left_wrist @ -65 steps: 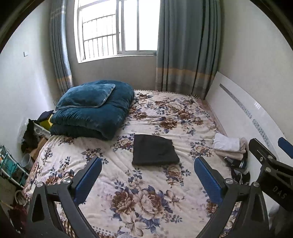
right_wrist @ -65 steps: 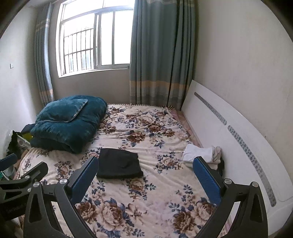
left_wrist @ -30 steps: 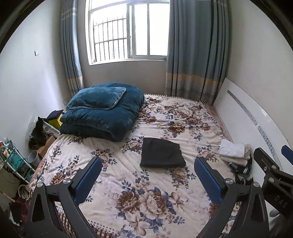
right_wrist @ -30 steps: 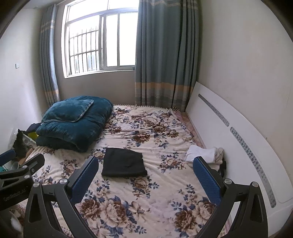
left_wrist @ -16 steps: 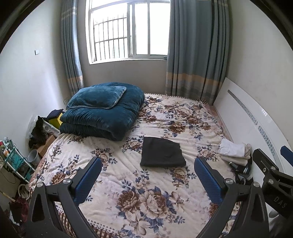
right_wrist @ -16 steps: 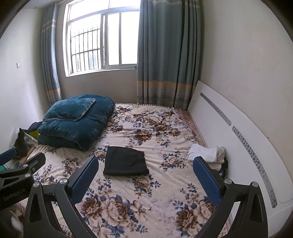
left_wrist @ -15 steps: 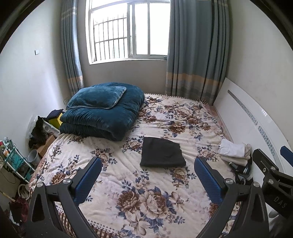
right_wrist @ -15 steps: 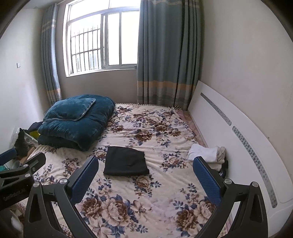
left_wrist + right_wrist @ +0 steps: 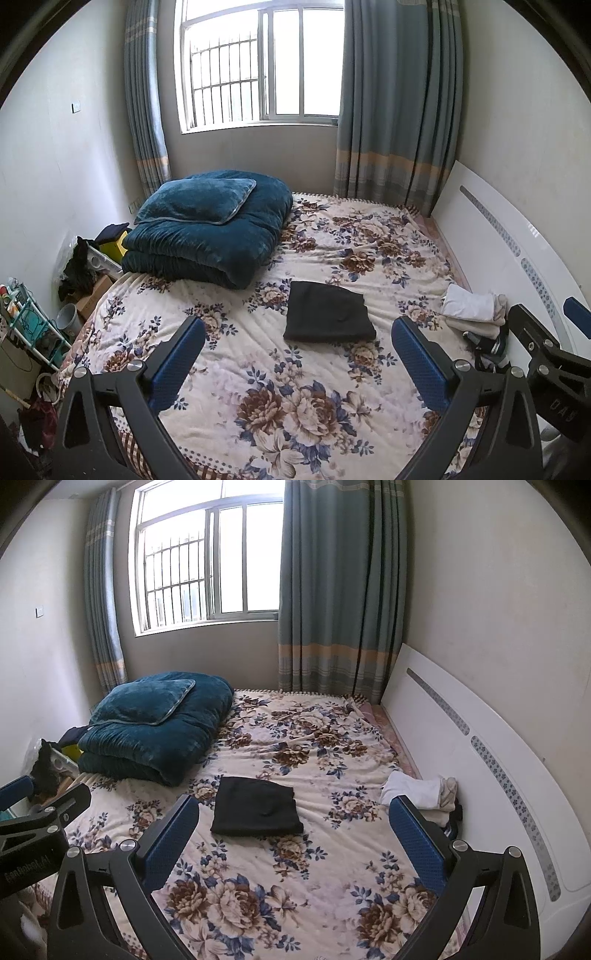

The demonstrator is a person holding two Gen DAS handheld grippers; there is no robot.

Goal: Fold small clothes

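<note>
A black garment [image 9: 327, 312], folded into a flat rectangle, lies in the middle of the floral bed [image 9: 258, 369]; it also shows in the right wrist view [image 9: 256, 807]. A small pile of white and dark clothes [image 9: 471, 312] sits at the bed's right edge by the headboard, also in the right wrist view [image 9: 421, 792]. My left gripper [image 9: 295, 362] is open and empty, held above the near part of the bed, well short of the black garment. My right gripper [image 9: 291, 838] is open and empty, likewise back from it.
A folded teal quilt with a pillow [image 9: 207, 225] fills the bed's far left corner. A white headboard [image 9: 509, 258] runs along the right. Clutter and a rack [image 9: 26, 325] stand on the floor to the left. Window and curtains lie beyond.
Both grippers have drawn back and risen a little from the bed, so the black garment looks smaller and farther. Nothing on the bed has moved.
</note>
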